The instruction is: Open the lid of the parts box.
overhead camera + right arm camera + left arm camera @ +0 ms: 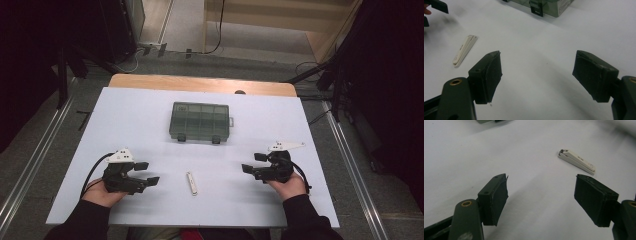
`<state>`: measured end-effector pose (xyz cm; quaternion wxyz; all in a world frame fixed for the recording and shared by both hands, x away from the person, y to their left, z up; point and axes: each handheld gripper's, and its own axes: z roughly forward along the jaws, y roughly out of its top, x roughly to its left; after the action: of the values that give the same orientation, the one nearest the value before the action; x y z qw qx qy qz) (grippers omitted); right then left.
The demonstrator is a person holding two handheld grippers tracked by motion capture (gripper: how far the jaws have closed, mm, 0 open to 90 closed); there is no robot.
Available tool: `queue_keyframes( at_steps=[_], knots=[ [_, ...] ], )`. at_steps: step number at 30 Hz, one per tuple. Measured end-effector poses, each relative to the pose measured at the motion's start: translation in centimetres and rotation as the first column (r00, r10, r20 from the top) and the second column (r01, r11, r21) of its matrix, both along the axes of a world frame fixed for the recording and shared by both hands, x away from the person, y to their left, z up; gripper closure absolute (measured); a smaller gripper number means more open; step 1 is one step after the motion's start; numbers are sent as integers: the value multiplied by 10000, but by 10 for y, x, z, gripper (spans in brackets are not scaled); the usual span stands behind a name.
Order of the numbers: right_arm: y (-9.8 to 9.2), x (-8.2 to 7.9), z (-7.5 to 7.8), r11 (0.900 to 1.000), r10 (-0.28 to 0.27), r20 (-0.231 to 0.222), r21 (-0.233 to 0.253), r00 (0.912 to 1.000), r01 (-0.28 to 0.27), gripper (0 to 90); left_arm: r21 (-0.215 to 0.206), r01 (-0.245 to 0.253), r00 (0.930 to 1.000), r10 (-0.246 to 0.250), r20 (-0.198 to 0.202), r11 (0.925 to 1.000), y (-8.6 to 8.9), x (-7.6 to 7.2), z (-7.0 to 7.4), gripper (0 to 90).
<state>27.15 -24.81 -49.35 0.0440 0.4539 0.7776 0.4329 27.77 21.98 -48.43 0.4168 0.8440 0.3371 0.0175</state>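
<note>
A small white nail clipper [191,183] lies on the white table between my two hands; it also appears ahead and right of the left jaws [577,161] and to the left of the right jaws [464,49]. A grey-green compartment box [200,122] with two dark latches sits closed at the table's middle, farther back. My left gripper [146,173] rests at the near left, open and holding nothing [541,197]. My right gripper [253,164] rests at the near right, also open with nothing between its pads [537,75].
The white board [150,120] covers a wooden table whose far edge [200,82] shows behind it. Metal rails [30,165] run along both sides on the floor. Dark stands and cables stand beyond the table's far corners.
</note>
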Motion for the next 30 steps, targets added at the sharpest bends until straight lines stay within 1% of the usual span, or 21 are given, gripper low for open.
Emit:
queue_keyframes(
  at_steps=[3, 9, 13, 15, 18, 20, 22, 27, 30],
  knots=[
    [0, 4, 0, 10000, 26, 22, 21, 10000, -27, 235, -11, -44, 10000, 44, -13, 10000, 0, 1, 0, 263],
    [4, 12, -1, 9999, 45, -116, 90, 9999, -44, 235, 13, -54, 10000, 54, 19, 10000, 1, 1, 0, 263],
    [7, 15, 0, 9999, 114, -99, 97, 9999, -113, 235, 53, -25, 10000, 25, 26, 10000, 0, 0, 0, 263],
    [9, 19, 1, 9998, 166, -20, 78, 9999, -166, 235, 33, -60, 10000, 59, 47, 10000, 1, 1, 0, 263],
    [11, 21, 0, 9998, 174, -70, 57, 9998, -173, 235, 40, -63, 10000, 63, 59, 10000, 1, 1, 0, 263],
    [12, 22, 0, 9998, 214, -117, 58, 9997, -213, 235, 58, -87, 9997, 85, 241, 9999, 1, 0, 0, 263],
    [13, 24, 0, 9996, 283, -127, 79, 9995, -282, 236, -53, -79, 9994, 81, 334, 10000, 1, 0, 1, 263],
    [16, 28, 1, 9996, 289, 13, -35, 9996, -289, 232, -15, -104, 9997, 105, 232, 9999, 2, 1, 1, 263],
    [18, 31, 2, 9998, 202, -19, -62, 9998, -202, 222, -9, -75, 9998, 75, 192, 10000, 1, 1, 0, 263]
  ],
)
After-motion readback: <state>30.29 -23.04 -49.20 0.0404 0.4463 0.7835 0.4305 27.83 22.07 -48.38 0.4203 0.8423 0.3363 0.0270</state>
